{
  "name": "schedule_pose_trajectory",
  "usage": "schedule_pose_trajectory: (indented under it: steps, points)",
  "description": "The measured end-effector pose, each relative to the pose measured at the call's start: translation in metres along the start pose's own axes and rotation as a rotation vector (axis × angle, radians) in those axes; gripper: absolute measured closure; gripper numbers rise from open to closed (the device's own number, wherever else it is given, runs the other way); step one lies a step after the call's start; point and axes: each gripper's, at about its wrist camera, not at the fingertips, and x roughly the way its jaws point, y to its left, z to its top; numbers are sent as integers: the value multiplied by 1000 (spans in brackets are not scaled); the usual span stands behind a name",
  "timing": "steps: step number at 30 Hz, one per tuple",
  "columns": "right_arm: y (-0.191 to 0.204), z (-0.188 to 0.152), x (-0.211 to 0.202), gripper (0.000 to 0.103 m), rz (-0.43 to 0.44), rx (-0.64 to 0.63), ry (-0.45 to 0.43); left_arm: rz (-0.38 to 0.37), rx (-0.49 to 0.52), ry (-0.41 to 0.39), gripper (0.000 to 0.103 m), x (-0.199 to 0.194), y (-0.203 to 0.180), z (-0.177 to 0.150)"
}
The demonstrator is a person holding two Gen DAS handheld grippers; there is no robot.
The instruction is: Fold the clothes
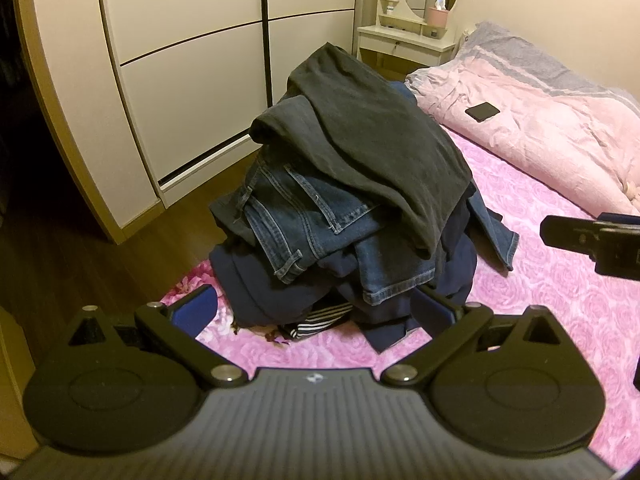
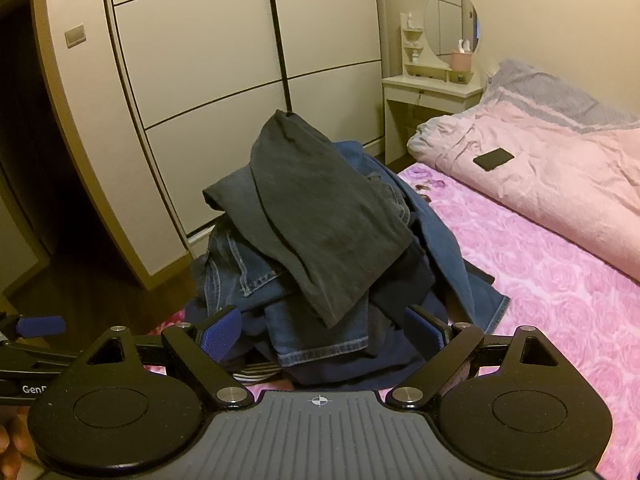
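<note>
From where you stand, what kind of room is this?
Most likely a bedroom. A bed with a pink rose-print sheet and a rumpled pink duvet fills the right side, a tall sliding-door wardrobe lines the wall, and a small dressing table with a round mirror stands in the corner.

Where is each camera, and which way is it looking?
Left wrist: sits on the left gripper, facing the clothes pile on the bed; its open fingers show, and the right gripper at the right edge.
Right wrist: sits on the right gripper, facing that pile; open fingers show, the left gripper at the left edge.
Both share pile, wardrobe, mirror.
</note>
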Motion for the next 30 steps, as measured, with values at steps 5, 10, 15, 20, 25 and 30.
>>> schedule_pose_trajectory:
  steps: [5,10,15,20,25,30]
  points:
    - [3,5,0,13,-4,-4,-3,-10,-1,-1,2,1,0,1]
    - [4,8,0,13,-8,-14,-6,-16,12,0,2,2,0,3]
    - [5,9,2,13,-13,-13,-5,-10,22,-5,2,2,1,3]
    - [5,9,4,13,-17,-6,-3,-13,24,-3,2,3,3,1]
    - [5,7,4,13,-20,-7,0,-19,31,6,2,6,4,1]
    - [4,7,6,13,-33,7,2,-22,36,13,2,8,6,1]
